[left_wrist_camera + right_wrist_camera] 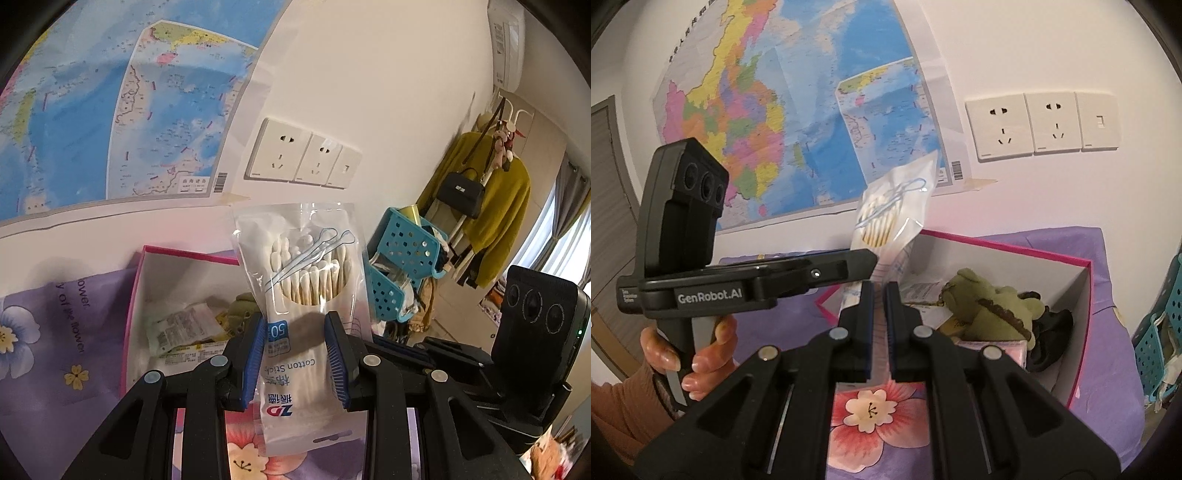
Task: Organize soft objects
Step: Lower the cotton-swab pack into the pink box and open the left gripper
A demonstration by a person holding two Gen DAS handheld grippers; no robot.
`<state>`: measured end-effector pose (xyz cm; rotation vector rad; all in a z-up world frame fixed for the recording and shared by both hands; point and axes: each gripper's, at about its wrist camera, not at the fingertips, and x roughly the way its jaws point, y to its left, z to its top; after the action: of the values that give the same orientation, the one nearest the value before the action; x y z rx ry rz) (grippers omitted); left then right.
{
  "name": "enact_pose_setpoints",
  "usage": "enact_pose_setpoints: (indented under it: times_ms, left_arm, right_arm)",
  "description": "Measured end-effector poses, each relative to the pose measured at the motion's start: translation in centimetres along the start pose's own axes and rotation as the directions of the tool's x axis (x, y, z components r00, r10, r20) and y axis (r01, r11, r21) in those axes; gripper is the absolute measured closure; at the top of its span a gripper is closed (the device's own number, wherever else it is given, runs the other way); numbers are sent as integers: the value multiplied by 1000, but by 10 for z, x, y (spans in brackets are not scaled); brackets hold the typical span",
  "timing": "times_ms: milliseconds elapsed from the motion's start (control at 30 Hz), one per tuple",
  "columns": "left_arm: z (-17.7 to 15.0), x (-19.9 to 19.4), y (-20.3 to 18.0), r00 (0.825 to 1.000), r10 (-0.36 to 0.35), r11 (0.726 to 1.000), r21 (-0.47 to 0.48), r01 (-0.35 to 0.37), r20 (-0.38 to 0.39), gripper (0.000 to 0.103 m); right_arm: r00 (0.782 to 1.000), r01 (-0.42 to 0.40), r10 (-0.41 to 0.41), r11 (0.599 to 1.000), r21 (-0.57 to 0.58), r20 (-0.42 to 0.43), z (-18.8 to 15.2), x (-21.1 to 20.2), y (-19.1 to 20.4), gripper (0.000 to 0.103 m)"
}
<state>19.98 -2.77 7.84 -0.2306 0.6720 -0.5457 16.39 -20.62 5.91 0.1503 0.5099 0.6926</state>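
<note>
Up close, the left gripper (295, 354) is pinching a clear bag of cotton swabs (301, 280) between its blue pads (255, 363), gripping the printed lower half while the swab heads are standing above the fingers. From the right wrist view the same bag (892, 210) is sticking up past the tip of the left gripper (866, 264), which a hand (690, 350) is gripping by its handle. The right gripper (880, 314) is holding nothing, its fingers sitting nearly pressed together with only a narrow slit showing between them.

Just beyond, a pink-edged box (1084, 295) is resting on a purple floral cloth (871, 406). Inside it a green plush toy (986, 306) is lying against a dark item, with flat sachets (181, 325) lying toward the other side.

Further right, a blue perforated basket (406, 247) is standing beside the box. Behind everything, a wall map (783, 110) and a row of white sockets (1041, 123) are hanging on the wall, and a mustard sweater (495, 206) with a black handbag (461, 192) is hanging on a rack.
</note>
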Motion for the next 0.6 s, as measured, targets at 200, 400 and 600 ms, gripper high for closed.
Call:
enact_pose_setpoints:
  times_ms: [200,400,600]
  left_arm:
    - [2,9,0,1000,19,1000,1,-19,-1,71]
    - [6,20,3,1000,23,1000,-20,-24,-9,71]
    - [9,28,7,999,30,999,-29,-31,-18,71]
  right_arm:
    - [1000,13,-13,1000,13,-6,5,7,-9,94]
    - [1000,23,-23,999,30,-12,7,14,-17,94]
    - [999,31,-30,999,42,-20,10,21,-25,94]
